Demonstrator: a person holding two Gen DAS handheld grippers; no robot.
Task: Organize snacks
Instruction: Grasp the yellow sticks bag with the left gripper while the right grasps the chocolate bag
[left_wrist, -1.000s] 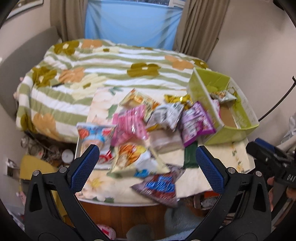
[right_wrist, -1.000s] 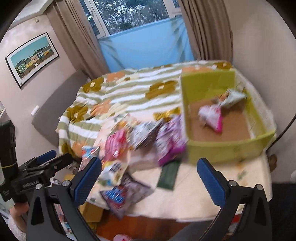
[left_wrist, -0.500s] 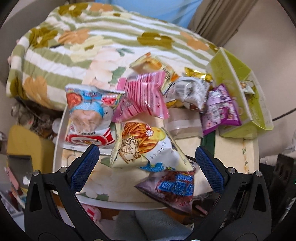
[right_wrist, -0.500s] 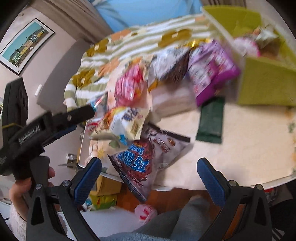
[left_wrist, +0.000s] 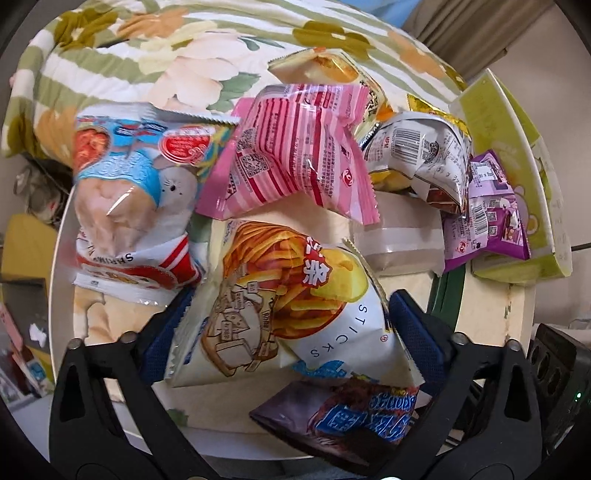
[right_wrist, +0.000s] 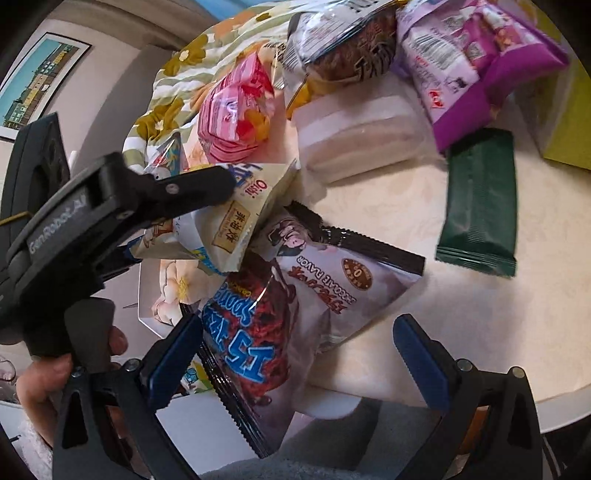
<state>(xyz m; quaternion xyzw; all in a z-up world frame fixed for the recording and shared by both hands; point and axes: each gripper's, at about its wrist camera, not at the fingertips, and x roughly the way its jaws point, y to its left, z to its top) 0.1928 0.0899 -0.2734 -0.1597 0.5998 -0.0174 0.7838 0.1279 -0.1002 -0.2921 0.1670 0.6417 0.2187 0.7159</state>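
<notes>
Left gripper (left_wrist: 284, 332): jaws closing around the potato sticks bag (left_wrist: 291, 295), pads beside its edges, not yet pressing. Right gripper (right_wrist: 295, 354): jaws apart over the dark chocolate snack bag (right_wrist: 280, 314). Both bags lie on the table (right_wrist: 498, 325).

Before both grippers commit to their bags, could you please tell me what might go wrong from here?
1. The left gripper is closing around the puffy white potato-sticks bag, whose lower corner overlaps the dark chocolate-flavour snack bag; lifting may drag that one along.
2. That dark bag overhangs the round white table's edge, so a nudge from the open right gripper could tip it off.
3. Squeezing hard could crush the sticks.
</notes>
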